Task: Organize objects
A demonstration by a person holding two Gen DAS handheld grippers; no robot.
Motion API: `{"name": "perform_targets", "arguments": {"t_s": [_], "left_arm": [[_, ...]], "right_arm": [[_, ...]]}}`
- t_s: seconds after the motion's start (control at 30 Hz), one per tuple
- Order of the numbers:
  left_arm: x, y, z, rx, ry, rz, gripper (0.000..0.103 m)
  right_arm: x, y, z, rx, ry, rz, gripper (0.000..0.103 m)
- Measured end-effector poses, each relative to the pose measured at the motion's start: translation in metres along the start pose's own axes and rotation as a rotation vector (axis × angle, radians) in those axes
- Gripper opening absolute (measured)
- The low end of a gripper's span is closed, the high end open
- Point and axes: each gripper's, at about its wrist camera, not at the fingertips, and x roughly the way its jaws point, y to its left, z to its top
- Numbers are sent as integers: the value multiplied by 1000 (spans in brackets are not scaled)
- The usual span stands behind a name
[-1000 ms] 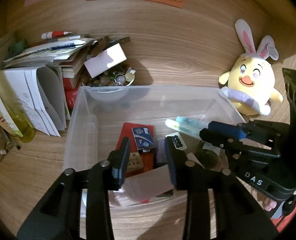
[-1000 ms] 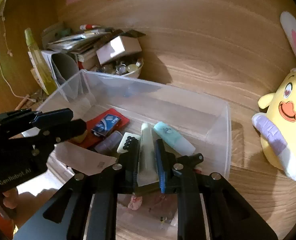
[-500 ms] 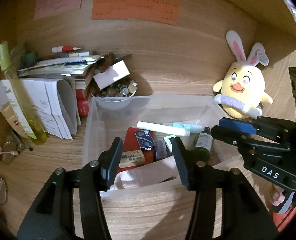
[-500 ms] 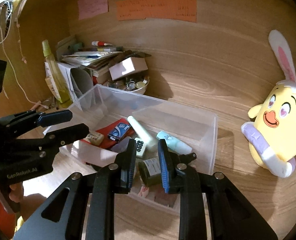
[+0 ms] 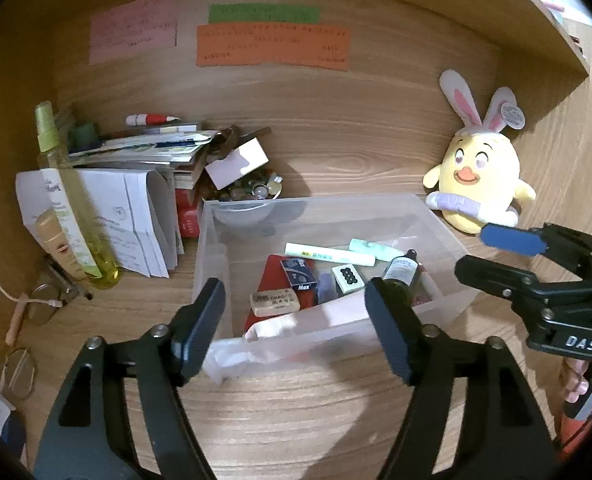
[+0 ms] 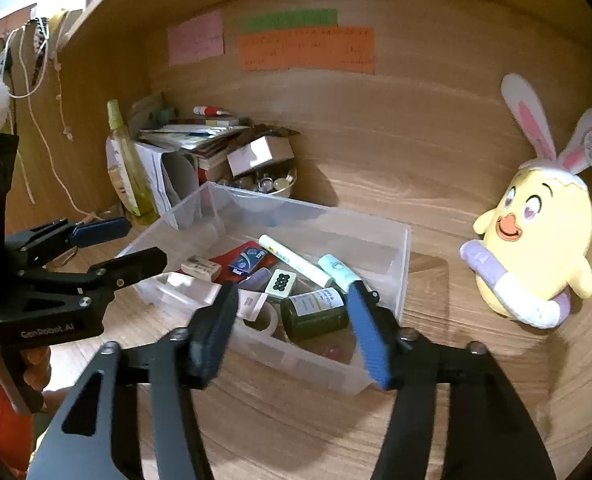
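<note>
A clear plastic bin (image 5: 436,216) (image 6: 404,276) stands on the wooden desk. In it lie a white marker (image 5: 330,255) (image 6: 293,258), a mint tube (image 6: 338,272), an eraser (image 5: 275,303), a blue staple box (image 5: 298,274), a mahjong tile (image 6: 281,282) and a dark labelled bottle (image 6: 316,312). My left gripper (image 5: 296,328) (image 6: 133,246) hovers before the bin's near wall. Its jaws are opening and nothing is between them. My right gripper (image 6: 291,316) (image 5: 484,256) hangs over the bin's near right corner, jaws opening and also empty.
A yellow plush chick with bunny ears (image 5: 478,180) (image 6: 536,232) sits right of the bin. A pile of papers and books (image 5: 135,184), a bowl of trinkets (image 5: 247,194) and a yellow spray bottle (image 5: 71,200) crowd the back left. Glasses (image 5: 43,300) lie at the left edge.
Both grippers drew back and up from the bin and spread their jaws. The right gripper let go of the white marker, which now lies in the bin.
</note>
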Motion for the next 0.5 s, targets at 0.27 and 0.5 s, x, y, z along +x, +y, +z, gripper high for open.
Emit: {"name": "perform_targets", "arguments": {"t_s": [0.27, 0.5], "left_arm": [[-13, -1, -11, 1, -19, 7, 96], [-14, 4, -19, -20, -2, 13, 97]], "right_arm": [[-7, 5, -12, 7, -4, -8, 75], [-5, 5, -28, 31, 19, -13, 82]]}}
